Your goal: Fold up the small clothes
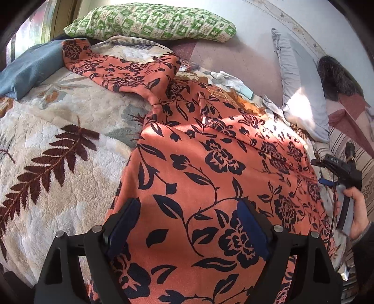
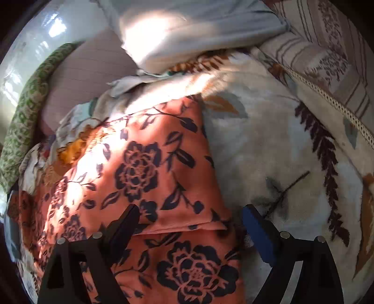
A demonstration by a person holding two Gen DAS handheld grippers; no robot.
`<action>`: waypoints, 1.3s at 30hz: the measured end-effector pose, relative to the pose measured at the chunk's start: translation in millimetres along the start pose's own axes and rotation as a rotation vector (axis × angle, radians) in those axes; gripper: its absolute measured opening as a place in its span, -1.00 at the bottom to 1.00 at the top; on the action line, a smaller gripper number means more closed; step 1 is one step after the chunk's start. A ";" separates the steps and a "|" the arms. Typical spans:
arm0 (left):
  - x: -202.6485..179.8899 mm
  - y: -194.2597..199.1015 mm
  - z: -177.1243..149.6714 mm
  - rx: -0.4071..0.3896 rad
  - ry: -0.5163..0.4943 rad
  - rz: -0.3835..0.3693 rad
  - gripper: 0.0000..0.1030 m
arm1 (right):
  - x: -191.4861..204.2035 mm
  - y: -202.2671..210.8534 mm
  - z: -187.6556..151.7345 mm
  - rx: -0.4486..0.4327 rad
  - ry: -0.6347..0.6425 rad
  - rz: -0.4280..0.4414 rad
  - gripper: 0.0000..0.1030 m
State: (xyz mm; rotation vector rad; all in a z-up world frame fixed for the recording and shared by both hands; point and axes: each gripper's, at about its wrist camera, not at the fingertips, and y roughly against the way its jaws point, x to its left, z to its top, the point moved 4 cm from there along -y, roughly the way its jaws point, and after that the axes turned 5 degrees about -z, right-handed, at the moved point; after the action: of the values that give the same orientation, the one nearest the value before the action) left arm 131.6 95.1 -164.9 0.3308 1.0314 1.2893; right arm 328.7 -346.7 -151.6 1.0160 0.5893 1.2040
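While both jaws stand open, the left gripper (image 1: 184,224) and right gripper (image 2: 190,230) hover over the orange garment (image 1: 210,163). Next, I judge, each must pinch an edge; the spread sleeve (image 1: 121,70) lies toward eleven o'clock.

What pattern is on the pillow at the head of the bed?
Green-and-cream checks on the pillow, clearest in left wrist view.

- One orange floral garment (image 1: 198,163), with one sleeve (image 1: 112,67) stretched out.
- One fleece blanket (image 1: 58,140) with a leaf print.
- Two pillows: one green-checked pillow (image 1: 152,22), one pale grey pillow (image 1: 301,93).
- One blue cloth (image 1: 30,67).
- Two grippers: left gripper (image 1: 187,224), right gripper (image 2: 190,228).
- One hand (image 1: 357,210).
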 end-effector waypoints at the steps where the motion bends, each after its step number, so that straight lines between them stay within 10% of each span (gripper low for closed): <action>1: 4.0 2.9 3.7 -0.002 0.038 -0.027 0.68 | 4.9 15.6 -3.7 -0.046 0.032 0.003 0.77; 6: 41.8 47.7 44.7 -0.114 0.313 -0.142 0.68 | 17.1 70.3 -45.5 -0.213 0.131 0.057 0.78; 12: 102.2 74.5 159.9 -0.294 0.316 -0.088 0.68 | 26.6 73.0 -94.8 -0.300 0.184 0.107 0.78; 18: 201.3 -1.6 255.6 -0.179 0.404 0.082 0.69 | 34.1 42.4 -100.9 -0.224 0.202 0.143 0.78; 24: 275.0 -54.9 278.8 -0.117 0.474 0.297 0.67 | 26.3 23.5 -99.6 -0.165 0.133 0.184 0.78; 31: 244.2 -61.5 298.5 -0.205 0.365 0.258 0.46 | 28.7 18.5 -98.5 -0.155 0.138 0.184 0.80; 39: 263.5 -60.6 287.3 -0.209 0.402 0.433 0.46 | 28.3 18.1 -98.6 -0.156 0.136 0.189 0.80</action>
State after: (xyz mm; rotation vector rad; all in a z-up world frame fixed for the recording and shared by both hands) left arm 374.1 406.2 -169.6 0.1377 1.1856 1.8930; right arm 246.7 -287.8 -177.2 0.8774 0.5039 1.4717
